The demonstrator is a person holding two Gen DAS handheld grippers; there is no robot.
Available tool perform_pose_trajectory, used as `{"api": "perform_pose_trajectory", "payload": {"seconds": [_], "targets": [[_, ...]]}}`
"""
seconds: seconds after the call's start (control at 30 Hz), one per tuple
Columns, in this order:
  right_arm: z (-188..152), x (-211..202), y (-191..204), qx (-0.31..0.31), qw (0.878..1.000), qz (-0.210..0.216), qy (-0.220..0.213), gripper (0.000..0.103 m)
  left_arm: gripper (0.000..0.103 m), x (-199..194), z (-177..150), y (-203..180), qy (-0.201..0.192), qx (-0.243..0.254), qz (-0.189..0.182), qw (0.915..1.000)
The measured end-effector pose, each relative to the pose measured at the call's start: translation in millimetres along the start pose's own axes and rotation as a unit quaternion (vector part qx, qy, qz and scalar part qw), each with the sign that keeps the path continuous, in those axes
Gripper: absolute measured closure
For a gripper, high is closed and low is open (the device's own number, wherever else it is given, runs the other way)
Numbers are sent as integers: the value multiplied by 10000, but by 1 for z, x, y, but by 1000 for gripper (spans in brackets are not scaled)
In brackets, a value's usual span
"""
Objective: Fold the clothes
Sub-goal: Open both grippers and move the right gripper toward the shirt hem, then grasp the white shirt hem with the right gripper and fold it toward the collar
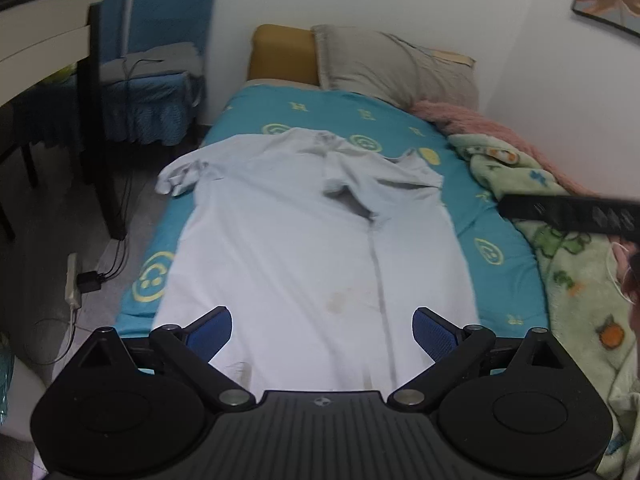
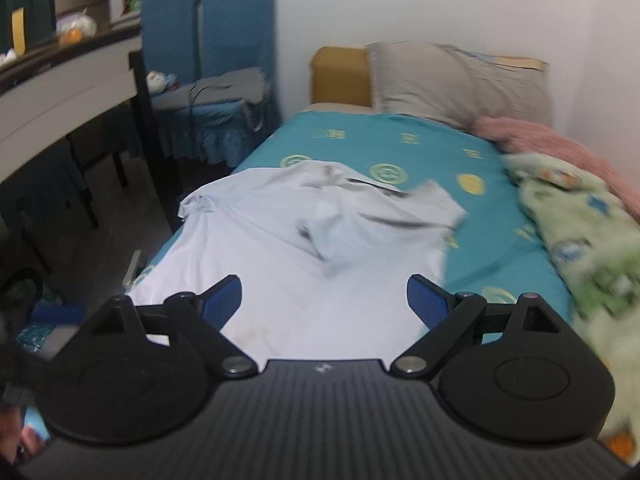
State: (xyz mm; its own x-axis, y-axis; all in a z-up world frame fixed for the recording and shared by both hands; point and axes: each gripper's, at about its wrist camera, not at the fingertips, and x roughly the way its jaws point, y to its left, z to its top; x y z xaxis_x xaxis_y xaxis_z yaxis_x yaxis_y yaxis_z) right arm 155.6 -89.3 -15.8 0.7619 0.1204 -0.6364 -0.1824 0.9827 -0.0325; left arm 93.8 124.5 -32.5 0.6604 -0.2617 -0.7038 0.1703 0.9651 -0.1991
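Right, both of your tongs are spread wide and carry nothing. Your left tongs (image 1: 322,334) hover over the near hem of the shirt (image 1: 312,240), blue pads (image 1: 214,330) apart at 9 and 3 o'clock with cloth showing between them. Your right tongs (image 2: 324,304) sit the same way above the near part of the shirt (image 2: 288,264), pads (image 2: 430,304) clear of the fabric as far as the view shows.

The shirt is pale blue-white and lies lengthwise on the bed (image 1: 404,120), on the teal sheet with yellow smiley prints, collar end toward 12 o'clock. One sleeve (image 1: 180,174) hangs off the bed edge at 10 o'clock. The other sleeve (image 1: 384,182) is folded in over the chest, at about 1 o'clock from centre. A seam line runs down the body toward 6 o'clock, and a faint stain (image 1: 340,300) sits near the hem.

A grey pillow (image 1: 396,64) leans at the head at 12 o'clock, next to a mustard headboard block (image 1: 282,54). A pink fuzzy blanket (image 1: 472,120) and a green printed blanket (image 1: 560,248) are bunched along the wall side at 2 to 4 o'clock. A black bar (image 1: 572,212) cuts into the left view at 3 o'clock; can't tell what it is. At 9 to 10 o'clock stand a desk (image 2: 68,80) and a blue-covered chair (image 2: 216,80), with a power strip (image 1: 73,280) and cables on the floor. The right view is motion-blurred.
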Motion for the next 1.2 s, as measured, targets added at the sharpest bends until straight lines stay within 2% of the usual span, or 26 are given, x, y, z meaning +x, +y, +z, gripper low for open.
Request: {"api": "perform_pose_trajectory", "payload": {"seconds": [0.13, 0.17, 0.2, 0.3, 0.4, 0.47, 0.53, 0.63, 0.73, 0.77, 0.8, 0.87, 1.07, 1.2], "targets": [[46, 71, 36, -729, 9972, -6, 158, 13, 5, 18, -3, 36, 155, -283, 279, 9991], [57, 91, 47, -941, 9954, -11, 203, 17, 5, 22, -2, 43, 192, -407, 284, 9986], [66, 110, 60, -1127, 9933, 54, 250, 27, 5, 26, 0, 50, 217, -537, 256, 9980], [88, 165, 101, -1604, 9860, 349, 289, 29, 5, 40, 5, 66, 214, -834, 293, 9959], [95, 217, 147, -2140, 9734, 741, 337, 29, 5, 58, 9, 81, 247, -1063, 498, 9928], [97, 248, 172, -2566, 9620, 848, 378, 30, 5, 70, 10, 92, 257, -1266, 669, 9894], [99, 278, 194, -2913, 9511, 922, 444, 37, 5, 82, 11, 102, 300, -1445, 781, 9860], [99, 317, 218, -3345, 9345, 1006, 677, 37, 5, 103, 10, 107, 539, -1538, 773, 9836], [90, 345, 233, -3662, 9213, 914, 941, 38, 6, 119, 9, 108, 741, -1640, 662, 9814], [86, 350, 235, -3717, 9189, 895, 969, 58, 6, 120, 9, 109, 721, -1682, 608, 9812], [83, 350, 236, -3742, 9190, 830, 926, 80, 6, 120, 9, 109, 684, -1704, 598, 9812], [83, 342, 228, -3583, 9278, 784, 678, 88, 6, 119, 9, 111, 606, -1796, 638, 9798], [102, 289, 179, -2519, 9660, 435, -390, 90, 6, 108, 8, 120, 419, -2132, 572, 9744], [102, 244, 118, -1211, 9886, -108, -889, 90, 6, 99, 9, 113, 259, -2083, 513, 9764]]}}
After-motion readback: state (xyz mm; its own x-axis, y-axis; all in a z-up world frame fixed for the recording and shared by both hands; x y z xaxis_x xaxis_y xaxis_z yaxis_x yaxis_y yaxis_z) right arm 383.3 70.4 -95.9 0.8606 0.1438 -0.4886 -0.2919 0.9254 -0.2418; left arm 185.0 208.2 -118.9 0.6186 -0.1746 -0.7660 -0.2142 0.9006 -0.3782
